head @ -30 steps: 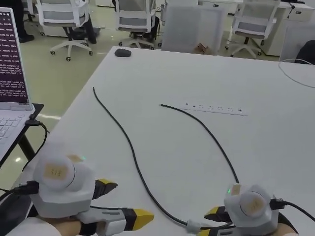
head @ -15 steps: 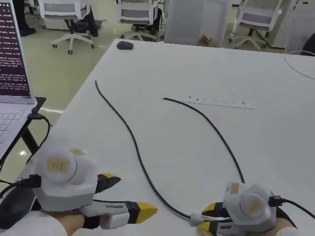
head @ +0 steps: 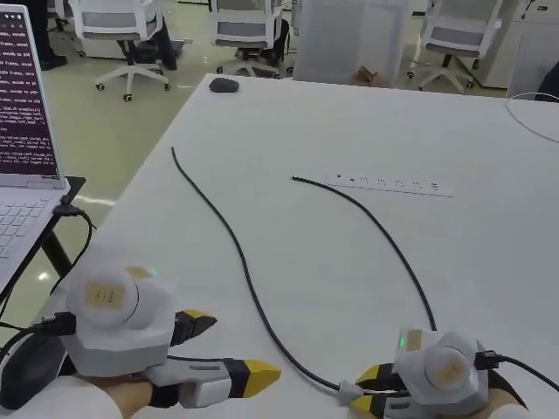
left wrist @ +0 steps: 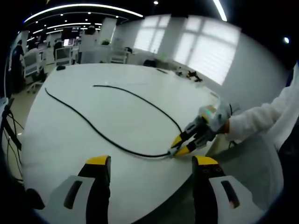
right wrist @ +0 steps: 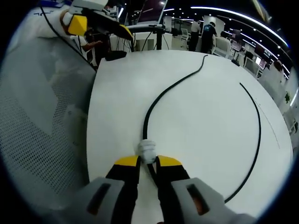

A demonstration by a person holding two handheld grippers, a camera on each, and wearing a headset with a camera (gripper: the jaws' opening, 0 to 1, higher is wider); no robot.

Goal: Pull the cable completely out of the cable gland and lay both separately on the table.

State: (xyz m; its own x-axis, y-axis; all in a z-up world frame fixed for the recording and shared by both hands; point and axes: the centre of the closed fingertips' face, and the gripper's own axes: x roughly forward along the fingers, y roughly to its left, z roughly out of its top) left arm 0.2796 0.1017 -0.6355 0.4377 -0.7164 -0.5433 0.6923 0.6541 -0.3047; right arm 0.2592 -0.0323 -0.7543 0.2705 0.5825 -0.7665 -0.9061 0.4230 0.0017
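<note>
- Head view: high over the near edge of the counter, facing forward and down. The left hand-held gripper and right hand-held gripper sit at the bottom of frame, office chairs at the top.
- Left gripper view: low, just off the counter's near edge, facing across it. Own jaws rise at the bottom; the right hand-held gripper is near, right of centre.
- Right gripper view: very close to the surface, facing along the cable. The left hand-held gripper is top left.
- Shared: all three cover the counter top and the whole cable run, end to end. Each gripper view catches the other hand-held gripper.
</note>
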